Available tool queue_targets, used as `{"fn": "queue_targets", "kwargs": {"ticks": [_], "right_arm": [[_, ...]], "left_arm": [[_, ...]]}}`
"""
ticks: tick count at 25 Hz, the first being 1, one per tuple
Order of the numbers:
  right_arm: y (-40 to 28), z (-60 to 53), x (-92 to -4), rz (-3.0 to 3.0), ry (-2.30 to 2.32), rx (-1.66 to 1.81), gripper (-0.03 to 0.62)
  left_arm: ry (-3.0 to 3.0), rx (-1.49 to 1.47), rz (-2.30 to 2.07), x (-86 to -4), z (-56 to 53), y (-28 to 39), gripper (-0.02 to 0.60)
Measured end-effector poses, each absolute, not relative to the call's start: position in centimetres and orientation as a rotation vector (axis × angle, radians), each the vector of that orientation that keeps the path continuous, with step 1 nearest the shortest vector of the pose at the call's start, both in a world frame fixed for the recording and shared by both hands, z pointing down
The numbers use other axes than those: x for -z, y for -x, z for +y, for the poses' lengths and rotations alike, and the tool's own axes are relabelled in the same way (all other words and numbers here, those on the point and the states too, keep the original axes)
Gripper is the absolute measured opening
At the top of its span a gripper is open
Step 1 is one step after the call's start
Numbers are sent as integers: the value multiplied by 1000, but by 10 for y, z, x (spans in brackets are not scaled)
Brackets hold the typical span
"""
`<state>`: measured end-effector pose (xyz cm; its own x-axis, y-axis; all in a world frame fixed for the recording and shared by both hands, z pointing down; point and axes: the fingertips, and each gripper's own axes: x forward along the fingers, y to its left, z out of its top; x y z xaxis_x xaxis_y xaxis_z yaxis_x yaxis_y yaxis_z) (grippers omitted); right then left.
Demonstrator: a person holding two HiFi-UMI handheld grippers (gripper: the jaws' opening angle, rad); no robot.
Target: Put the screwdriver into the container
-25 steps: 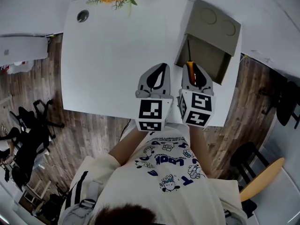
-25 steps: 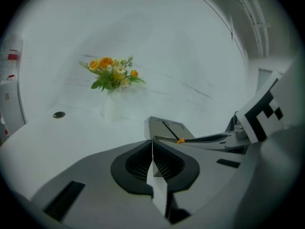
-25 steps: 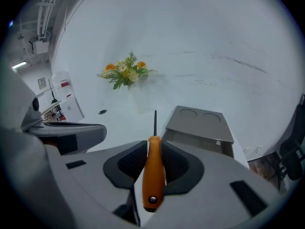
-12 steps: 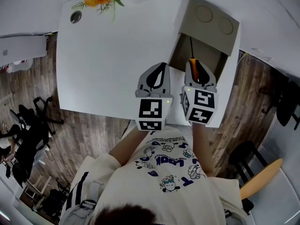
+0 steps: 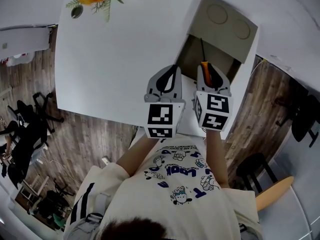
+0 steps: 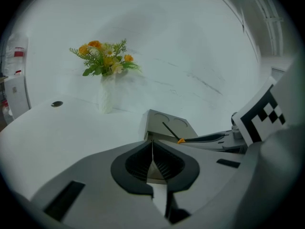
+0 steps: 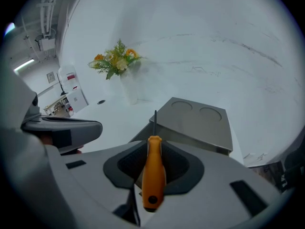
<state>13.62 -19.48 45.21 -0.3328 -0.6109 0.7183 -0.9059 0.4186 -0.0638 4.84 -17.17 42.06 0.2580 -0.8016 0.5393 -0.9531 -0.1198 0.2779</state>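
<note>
Head view. The right hand-held gripper (image 5: 210,78) is clamped on an orange-handled screwdriver with a thin dark shaft (image 5: 205,68), the shaft pointing to 12 o'clock. The tip is over the open bay of the grey-brown rectangular box container (image 5: 227,26), which sits at 1 o'clock on the white table (image 5: 115,59). The left hand-held gripper (image 5: 169,80) is just beside the right one, at its 9 o'clock, over bare tabletop.

Left gripper view. Jaws pressed together, nothing between them. The container lies at 12 o'clock, the screwdriver shaft slanting across its face. A white vase of orange and yellow flowers (image 6: 106,66) stands well apart at 10 o'clock.

Right gripper view. The handle sits upright between the pads, gripped around its upper half, with the butt hanging free toward the camera. The shaft lines up with the container's near edge.

Judgement: carry the tip further to 12 o'clock until the whole handle clears the near wall, then lower flat and part the jaws only once it is low. Releasing high risks the butt tipping back out at 6 o'clock.
</note>
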Motion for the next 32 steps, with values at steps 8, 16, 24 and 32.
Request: {"fn": "queue_targets", "kwargs": {"ticks": [8, 16, 24, 32], "right_arm": [[-145, -197, -475, -2067, -1141, -617, 107], [-141, -195, -495, -2055, -1005, -626, 107], [-149, -199, -514, -2029, -928, -613, 107], [-155, -200, -530, -1989, -857, -584, 109]], "left_arm": [[-1897, -362, -1615, -435, -172, -57, 21], [-1826, -372, -1637, -449, -168, -59, 21], [-1788, -366, -1656, -458, -169, -63, 21], [-1763, -364, -1668, -464, -171, -65, 21]]}}
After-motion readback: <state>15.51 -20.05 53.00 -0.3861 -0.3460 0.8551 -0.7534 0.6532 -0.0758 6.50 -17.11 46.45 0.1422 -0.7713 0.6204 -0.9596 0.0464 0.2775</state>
